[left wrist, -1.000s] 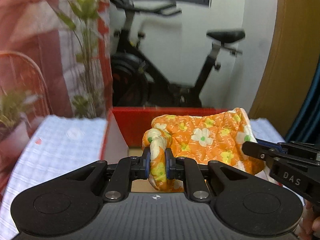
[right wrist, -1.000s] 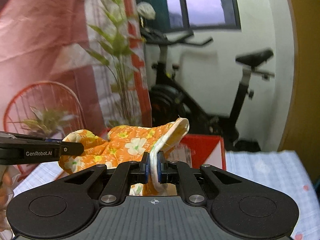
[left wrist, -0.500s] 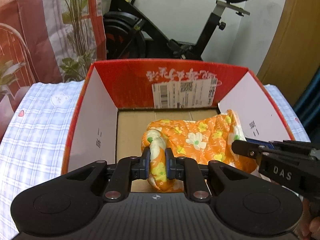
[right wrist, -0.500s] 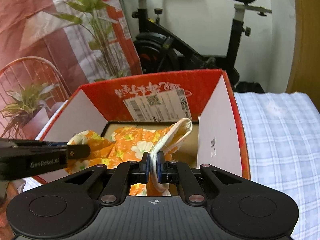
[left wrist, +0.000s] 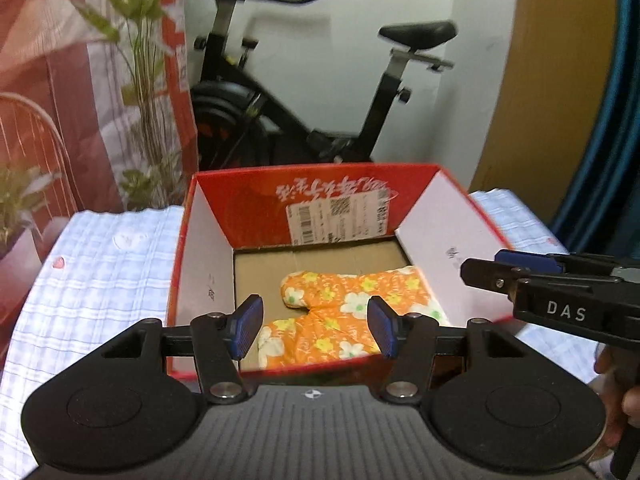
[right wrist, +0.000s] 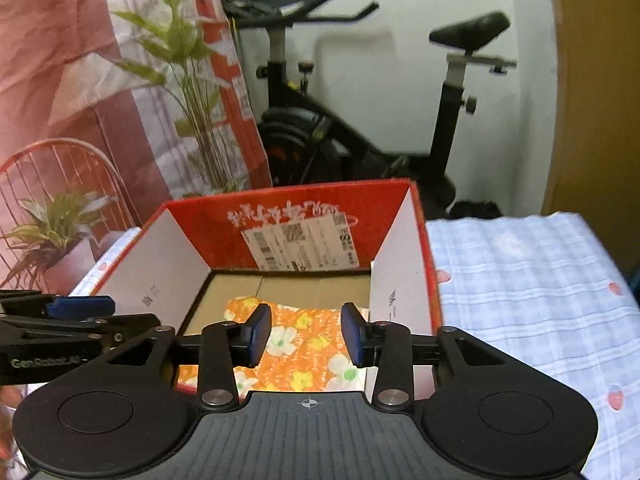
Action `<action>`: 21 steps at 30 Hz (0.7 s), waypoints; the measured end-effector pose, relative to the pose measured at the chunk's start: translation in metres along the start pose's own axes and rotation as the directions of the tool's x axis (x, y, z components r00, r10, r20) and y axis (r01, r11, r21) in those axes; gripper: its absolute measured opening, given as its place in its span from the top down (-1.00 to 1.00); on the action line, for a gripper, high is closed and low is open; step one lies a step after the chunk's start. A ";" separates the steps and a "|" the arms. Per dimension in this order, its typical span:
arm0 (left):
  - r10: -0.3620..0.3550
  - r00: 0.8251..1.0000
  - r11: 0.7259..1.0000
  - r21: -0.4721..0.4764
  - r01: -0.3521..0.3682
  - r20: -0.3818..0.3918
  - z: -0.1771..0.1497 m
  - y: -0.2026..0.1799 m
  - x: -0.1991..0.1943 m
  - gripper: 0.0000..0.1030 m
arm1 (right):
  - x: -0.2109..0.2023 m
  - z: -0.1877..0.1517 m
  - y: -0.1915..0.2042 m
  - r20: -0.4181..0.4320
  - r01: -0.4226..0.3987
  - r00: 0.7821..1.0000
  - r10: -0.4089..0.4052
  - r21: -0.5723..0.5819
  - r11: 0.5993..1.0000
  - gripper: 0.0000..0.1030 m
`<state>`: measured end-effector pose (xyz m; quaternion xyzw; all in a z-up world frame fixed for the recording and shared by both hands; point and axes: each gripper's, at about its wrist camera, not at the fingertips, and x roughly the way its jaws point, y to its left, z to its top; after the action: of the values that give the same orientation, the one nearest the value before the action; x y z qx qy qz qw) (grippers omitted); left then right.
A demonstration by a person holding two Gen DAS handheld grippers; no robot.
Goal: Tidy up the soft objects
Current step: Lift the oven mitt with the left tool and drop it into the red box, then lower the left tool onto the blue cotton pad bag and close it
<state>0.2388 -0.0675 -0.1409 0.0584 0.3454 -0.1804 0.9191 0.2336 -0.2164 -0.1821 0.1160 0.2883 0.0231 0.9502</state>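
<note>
An orange oven mitt with white and yellow flowers (left wrist: pixel 344 320) (right wrist: pixel 308 348) lies flat on the cardboard floor of a red box with white flaps (left wrist: pixel 216 264) (right wrist: pixel 400 264). My left gripper (left wrist: pixel 314 326) hovers over the box's near edge, its jaws opening, nothing between the blue pads. In the right wrist view my right gripper (right wrist: pixel 306 334) is likewise opening above the mitt without touching it. Each gripper shows at the edge of the other's view: the right gripper (left wrist: pixel 520 276) beside the box's right flap and the left gripper (right wrist: pixel 76 312) beside its left flap.
The box stands on a blue-and-white checked cloth (left wrist: pixel 104 276) (right wrist: pixel 532 292). Behind it are an exercise bike (left wrist: pixel 320 96), a tall plant (left wrist: pixel 144 92) against a red and white curtain, a potted plant (right wrist: pixel 52 232) and a red wire chair (right wrist: pixel 68 176). A wooden panel (left wrist: pixel 556 80) is at right.
Both grippers let go of the mitt, which dropped flat onto the box floor. Both views tilted up and drew back a little from the box.
</note>
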 end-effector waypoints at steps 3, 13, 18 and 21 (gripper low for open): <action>-0.014 0.999 1.000 0.002 0.014 0.032 -0.008 0.000 -0.027 -0.16 | -0.026 -0.007 0.007 0.049 -0.006 0.999 0.006 -0.010 1.000 0.24; -0.044 0.999 0.997 -0.060 0.045 0.022 -0.065 0.007 -0.070 -0.16 | -0.082 -0.062 0.025 0.090 -0.074 0.994 0.069 0.055 0.996 0.24; -0.082 0.996 0.983 -0.168 0.076 -0.031 -0.097 0.016 -0.064 -0.02 | -0.087 -0.099 0.032 0.043 -0.076 0.996 0.073 0.070 0.995 0.24; -0.079 0.996 0.967 -0.245 0.069 -0.031 -0.116 0.017 -0.062 0.01 | -0.088 -0.117 0.034 0.007 -0.077 0.997 0.077 0.079 0.994 0.24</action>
<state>0.1311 -0.0067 -0.1880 -0.0640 0.3856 -0.1696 0.9047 0.0965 -0.1692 -0.2213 0.1647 0.2822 0.0482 0.9439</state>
